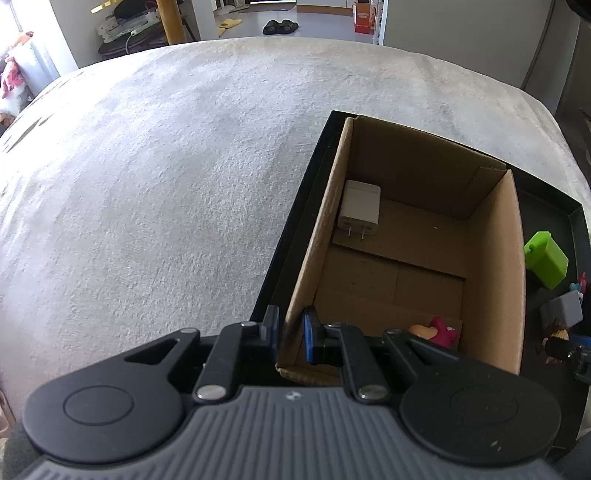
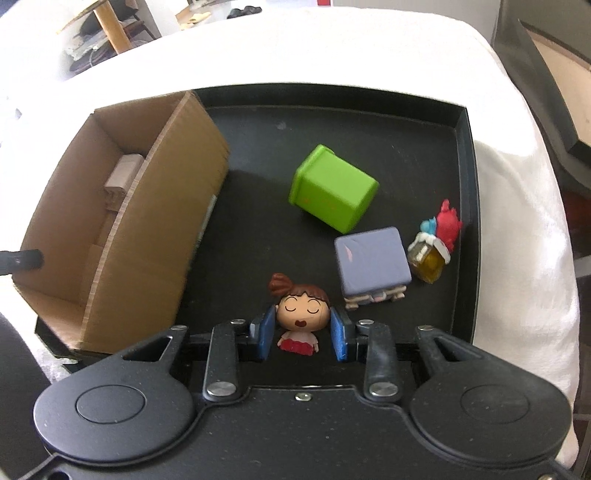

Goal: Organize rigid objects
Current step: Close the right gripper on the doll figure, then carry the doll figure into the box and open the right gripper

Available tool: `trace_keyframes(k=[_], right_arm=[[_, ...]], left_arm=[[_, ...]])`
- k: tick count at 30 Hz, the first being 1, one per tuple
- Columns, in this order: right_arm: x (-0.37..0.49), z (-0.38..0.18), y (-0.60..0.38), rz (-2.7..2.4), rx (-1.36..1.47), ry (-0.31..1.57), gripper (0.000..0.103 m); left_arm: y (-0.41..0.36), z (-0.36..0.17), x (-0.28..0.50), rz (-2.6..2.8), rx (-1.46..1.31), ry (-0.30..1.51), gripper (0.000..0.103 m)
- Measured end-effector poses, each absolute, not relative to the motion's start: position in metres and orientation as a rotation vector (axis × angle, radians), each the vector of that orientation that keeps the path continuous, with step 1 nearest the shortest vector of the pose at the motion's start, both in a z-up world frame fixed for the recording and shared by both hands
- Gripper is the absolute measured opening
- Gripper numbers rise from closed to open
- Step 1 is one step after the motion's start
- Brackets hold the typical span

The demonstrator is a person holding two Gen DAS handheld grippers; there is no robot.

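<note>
My left gripper (image 1: 291,332) is shut on the near left wall of a cardboard box (image 1: 491,258), one finger inside and one outside. The box holds a white charger (image 1: 359,208) and a pink toy (image 1: 441,330). In the right wrist view the box (image 2: 147,236) stands at the left of a black tray (image 2: 424,147). My right gripper (image 2: 303,334) is open around a doll figure (image 2: 301,314) with brown hair and a red skirt; the pads sit beside its head, apart from it. A green cube (image 2: 332,188), a purple block (image 2: 371,262) and a small red-and-yellow toy (image 2: 437,240) lie on the tray.
The tray rests on a white blanket-covered surface (image 1: 166,184). The green cube (image 1: 546,260) and purple block (image 1: 563,312) also show at the right of the left wrist view. Room furniture and slippers (image 1: 280,26) lie beyond the far edge.
</note>
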State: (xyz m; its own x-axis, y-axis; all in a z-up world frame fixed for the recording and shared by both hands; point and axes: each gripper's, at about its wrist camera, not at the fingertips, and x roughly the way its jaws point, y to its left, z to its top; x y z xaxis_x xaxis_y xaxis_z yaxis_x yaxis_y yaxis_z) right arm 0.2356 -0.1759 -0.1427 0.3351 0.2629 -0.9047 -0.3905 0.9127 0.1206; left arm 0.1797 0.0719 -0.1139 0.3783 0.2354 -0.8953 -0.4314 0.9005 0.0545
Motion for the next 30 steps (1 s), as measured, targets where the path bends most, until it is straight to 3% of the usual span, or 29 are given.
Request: trace_keyframes(k=[30], right_arm=[[0.239, -0.065, -0.096, 0.542, -0.226, 0.986, 0.032]], left_arm=[[0.081, -0.111, 0.175, 0.382, -0.267, 1.085, 0.012]])
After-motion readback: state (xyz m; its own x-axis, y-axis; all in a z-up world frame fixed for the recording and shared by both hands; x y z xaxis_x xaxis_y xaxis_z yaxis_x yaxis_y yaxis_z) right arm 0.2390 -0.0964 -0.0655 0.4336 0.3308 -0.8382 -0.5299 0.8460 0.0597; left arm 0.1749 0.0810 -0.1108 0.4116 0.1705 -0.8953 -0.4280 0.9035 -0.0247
